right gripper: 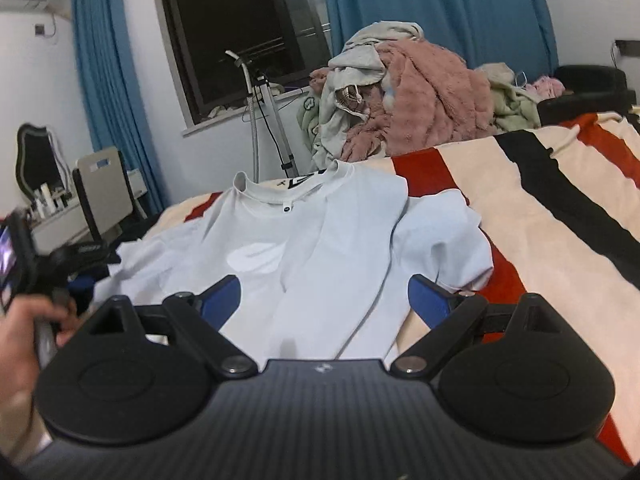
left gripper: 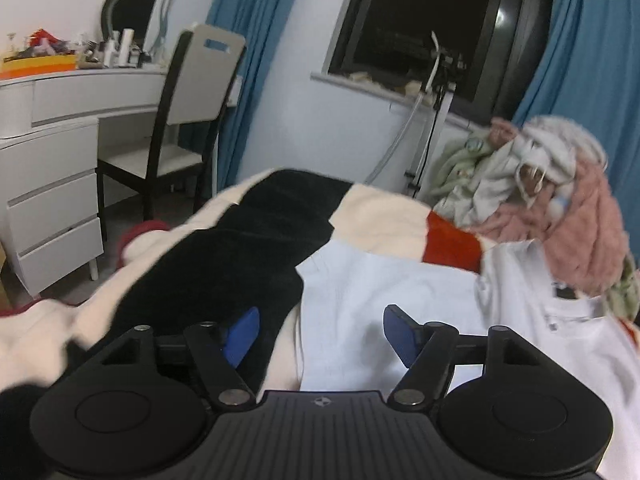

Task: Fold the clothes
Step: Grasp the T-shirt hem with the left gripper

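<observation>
Bed: a striped blanket in cream, red and black covers it, and all the work lies on top
Heap: unfolded clothes piled at the far end by the window, well apart from both tools
Task's thing: a white T-shirt lies flat on the blanket, collar pointing away, one side panel already turned in over the chest, the short sleeve on the right spread out
Step in hand: I judge this a mid-fold approach, both tools coming in low at the near hem, nothing gripped yet
Right gripper: jaws apart, hovering over the shirt's near part, empty
Left gripper: jaws apart and empty, above the shirt's left edge where it meets the black stripe
Next move: probably each needs to pinch a hem corner, cloth only and not blanket, then carry it toward the collar
</observation>
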A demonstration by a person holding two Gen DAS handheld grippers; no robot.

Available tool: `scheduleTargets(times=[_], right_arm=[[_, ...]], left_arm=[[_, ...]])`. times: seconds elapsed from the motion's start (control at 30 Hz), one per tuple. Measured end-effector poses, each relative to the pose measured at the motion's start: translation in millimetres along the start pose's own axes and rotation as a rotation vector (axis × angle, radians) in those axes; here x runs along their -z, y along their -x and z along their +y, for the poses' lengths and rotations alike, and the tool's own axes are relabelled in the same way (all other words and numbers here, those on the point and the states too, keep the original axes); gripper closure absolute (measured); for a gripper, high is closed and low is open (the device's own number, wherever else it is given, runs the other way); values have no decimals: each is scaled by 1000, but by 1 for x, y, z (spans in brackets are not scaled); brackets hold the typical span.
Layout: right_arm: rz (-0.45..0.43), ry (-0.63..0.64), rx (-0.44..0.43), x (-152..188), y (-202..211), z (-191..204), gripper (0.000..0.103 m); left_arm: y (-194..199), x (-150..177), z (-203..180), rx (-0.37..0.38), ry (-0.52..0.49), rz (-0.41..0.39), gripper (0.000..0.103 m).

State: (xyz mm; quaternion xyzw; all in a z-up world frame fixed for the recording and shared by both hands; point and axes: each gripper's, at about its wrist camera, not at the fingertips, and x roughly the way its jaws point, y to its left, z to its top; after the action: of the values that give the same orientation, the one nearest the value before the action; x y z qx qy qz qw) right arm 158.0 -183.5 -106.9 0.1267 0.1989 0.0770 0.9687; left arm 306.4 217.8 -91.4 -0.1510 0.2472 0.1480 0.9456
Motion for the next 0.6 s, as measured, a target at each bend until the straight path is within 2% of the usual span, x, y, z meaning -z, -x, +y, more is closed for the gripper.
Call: scheduleTargets(times=[0.1, 0.13, 0.17, 0.23, 0.33, 0.43, 0.5, 0.53, 0.6], right_arm=[[14, 8, 1, 1, -12, 2, 11], [17, 16, 4, 1, -14, 4, 11], [18, 21, 6, 1, -17, 5, 11], [20, 19, 9, 1, -19, 7, 11], [11, 23, 20, 0, -22, 10, 11], [-3, 43, 27, 1, -23, 13, 11], [2, 49, 23, 1, -27, 13, 11], [5, 50, 21, 1, -29, 14, 11], [10, 51, 22, 2, -34, 14, 11]], left_arm=[[-29, -7, -11, -16, -74, 53, 49], [-37, -10, -17, -20, -125, 70, 60], [-43, -14, -24, -14, -183, 82, 76], [-53, -25, -37, -1, -287, 97, 97], [-63, -59, -47, -54, -365, 83, 99], [-67, -99, -53, -200, -391, -59, 99], [-80, -118, -55, -302, -393, -119, 99], [-89, -123, -53, -346, -382, -124, 99], [-112, -123, -45, -403, -348, -77, 98]])
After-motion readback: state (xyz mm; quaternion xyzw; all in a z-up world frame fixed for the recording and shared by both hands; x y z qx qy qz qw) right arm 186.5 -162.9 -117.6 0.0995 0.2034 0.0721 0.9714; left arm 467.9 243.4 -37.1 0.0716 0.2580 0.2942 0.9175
